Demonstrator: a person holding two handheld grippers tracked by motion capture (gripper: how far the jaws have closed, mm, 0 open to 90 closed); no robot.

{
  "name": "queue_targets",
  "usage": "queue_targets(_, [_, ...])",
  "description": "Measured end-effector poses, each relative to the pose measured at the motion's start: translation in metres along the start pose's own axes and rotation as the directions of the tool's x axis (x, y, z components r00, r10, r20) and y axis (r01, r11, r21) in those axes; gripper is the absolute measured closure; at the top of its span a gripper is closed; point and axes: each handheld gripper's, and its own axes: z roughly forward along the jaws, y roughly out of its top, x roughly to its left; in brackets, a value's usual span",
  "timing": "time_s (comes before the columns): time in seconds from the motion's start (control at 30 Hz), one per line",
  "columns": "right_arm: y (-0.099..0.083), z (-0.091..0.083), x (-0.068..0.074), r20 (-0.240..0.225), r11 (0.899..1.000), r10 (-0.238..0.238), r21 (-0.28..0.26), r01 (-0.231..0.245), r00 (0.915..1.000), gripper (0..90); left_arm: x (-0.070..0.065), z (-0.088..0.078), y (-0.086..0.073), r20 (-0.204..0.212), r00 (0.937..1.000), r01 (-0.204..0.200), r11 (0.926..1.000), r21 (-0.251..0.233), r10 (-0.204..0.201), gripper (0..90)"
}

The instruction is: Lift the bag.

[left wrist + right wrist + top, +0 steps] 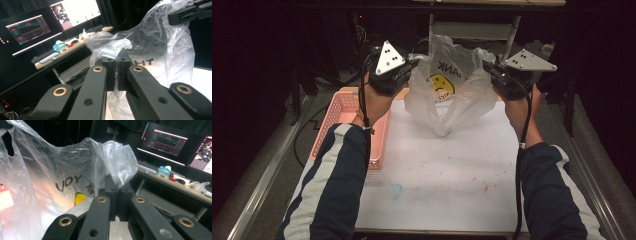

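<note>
The left gripper (412,66) has its jaws pressed together on one top edge of the plastic bag (447,90). The right gripper (488,67) pinches the other top edge the same way. Each one holds a side, so the bag hangs between them, up over the far part of the table (447,170), with its mouth stretched wide. I think that is to get it ready for putting things in. The bottom tip of the bag hangs close to the white table top; I cannot tell if it touches.

On the left sits a pink basket (343,111), just beside the left arm. Far behind the table, a desk (172,182) holds screens (168,141) and small things. Nothing stands in the way under the bag.
</note>
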Motion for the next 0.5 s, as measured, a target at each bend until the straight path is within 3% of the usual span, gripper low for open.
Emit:
queue_targets(0.13, [0.002, 0.006, -0.001, 0.018, 1.0, -0.013, 0.015, 0.013, 0.9998, 90.0, 0.005, 0.007, -0.003, -0.035, 0.9991, 0.023, 0.9997, 0.012, -0.022, 86.1])
queue_targets(0.23, [-0.001, 0.016, -0.005, 0.03, 0.999, 0.009, 0.032, -0.01, 0.9995, 90.0, 0.009, 0.017, -0.01, -0.056, 0.9971, 0.053, 0.9979, 0.036, -0.051, 86.0])
queue_targets(0.5, [-0.016, 0.046, -0.014, 0.077, 0.992, 0.0, 0.126, -0.01, 0.997, 90.0, 0.02, 0.041, -0.028, -0.117, 0.9915, 0.072, 0.9901, 0.121, -0.058, 83.8])
